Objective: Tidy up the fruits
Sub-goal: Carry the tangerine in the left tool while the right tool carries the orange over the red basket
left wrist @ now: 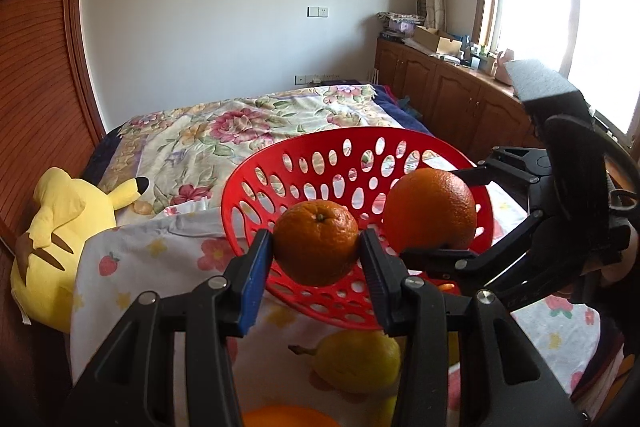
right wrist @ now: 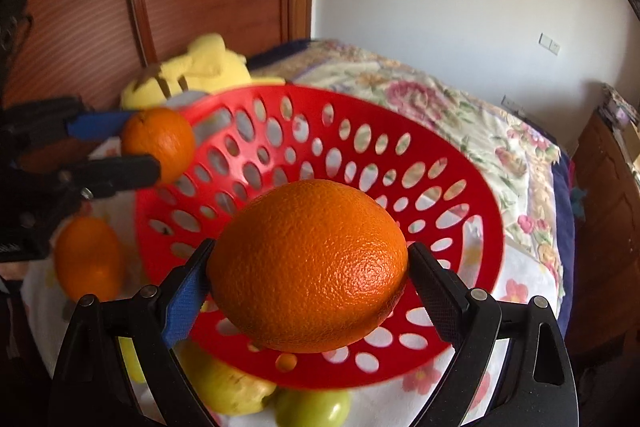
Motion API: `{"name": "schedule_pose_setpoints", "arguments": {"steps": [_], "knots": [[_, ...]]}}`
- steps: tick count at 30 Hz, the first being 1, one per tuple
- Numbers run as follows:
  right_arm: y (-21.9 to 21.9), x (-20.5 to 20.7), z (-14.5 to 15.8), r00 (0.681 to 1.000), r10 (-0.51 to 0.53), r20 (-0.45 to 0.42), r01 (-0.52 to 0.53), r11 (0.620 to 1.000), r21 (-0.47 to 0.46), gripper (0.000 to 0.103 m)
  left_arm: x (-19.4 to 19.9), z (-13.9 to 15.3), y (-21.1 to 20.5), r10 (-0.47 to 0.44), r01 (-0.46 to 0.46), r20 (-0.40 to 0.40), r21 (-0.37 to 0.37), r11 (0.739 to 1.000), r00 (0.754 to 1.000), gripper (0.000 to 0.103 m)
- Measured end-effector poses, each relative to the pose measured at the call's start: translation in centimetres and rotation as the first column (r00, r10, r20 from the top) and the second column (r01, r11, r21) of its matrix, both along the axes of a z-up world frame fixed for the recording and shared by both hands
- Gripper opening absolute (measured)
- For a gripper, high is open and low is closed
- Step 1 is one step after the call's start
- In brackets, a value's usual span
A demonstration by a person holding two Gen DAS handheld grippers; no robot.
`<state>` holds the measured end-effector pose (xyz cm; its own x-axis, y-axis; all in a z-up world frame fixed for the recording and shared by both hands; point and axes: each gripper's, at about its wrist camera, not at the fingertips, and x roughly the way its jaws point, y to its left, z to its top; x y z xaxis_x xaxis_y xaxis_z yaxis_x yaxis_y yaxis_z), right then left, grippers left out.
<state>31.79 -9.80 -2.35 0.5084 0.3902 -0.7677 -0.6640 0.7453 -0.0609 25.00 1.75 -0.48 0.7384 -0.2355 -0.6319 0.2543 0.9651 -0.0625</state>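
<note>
Here the small orange [left wrist: 316,242] sits clamped between the pads of the left tongs [left wrist: 316,247], held at the near rim of the red perforated basket [left wrist: 248,187]. The large orange [right wrist: 308,265] is gripped by the right tongs [right wrist: 308,279], spread wide around it, over the basket's bowl. In the left wrist view the right tongs come in from the right side, with the large orange just beyond the small one. Below the left tongs a yellow pear [left wrist: 360,363] lies on the strawberry-print cloth [left wrist: 160,259]. Under the right tongs lie a green apple [right wrist: 312,409] and another pear [right wrist: 232,387]; a third orange [right wrist: 88,257] rests to their left. Beyond the basket a yellow plush toy [left wrist: 60,235] leans on the floral bed [left wrist: 240,131].
</note>
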Motion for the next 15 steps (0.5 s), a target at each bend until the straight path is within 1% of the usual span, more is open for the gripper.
{"name": "schedule_pose_setpoints", "arguments": {"steps": [5,11,15], "knots": [[0.5,1.2,-0.8,1.0,-0.013,-0.024,0.012,1.0,-0.026,0.095,1.0,-0.3,-0.1,-0.006,0.006,-0.013,0.011,1.0,1.0,0.043],[1.4,1.1,-1.6,0.999,0.021,-0.033,-0.023,0.997,-0.075,0.095,1.5,-0.4,-0.2,-0.01,0.01,-0.014,0.012,1.0,1.0,0.043],[1.8,1.2,-1.9,0.999,0.025,-0.047,-0.029,0.997,-0.075,0.095,2.0,-0.7,-0.1,-0.007,0.008,-0.019,0.009,1.0,1.0,0.043]]}}
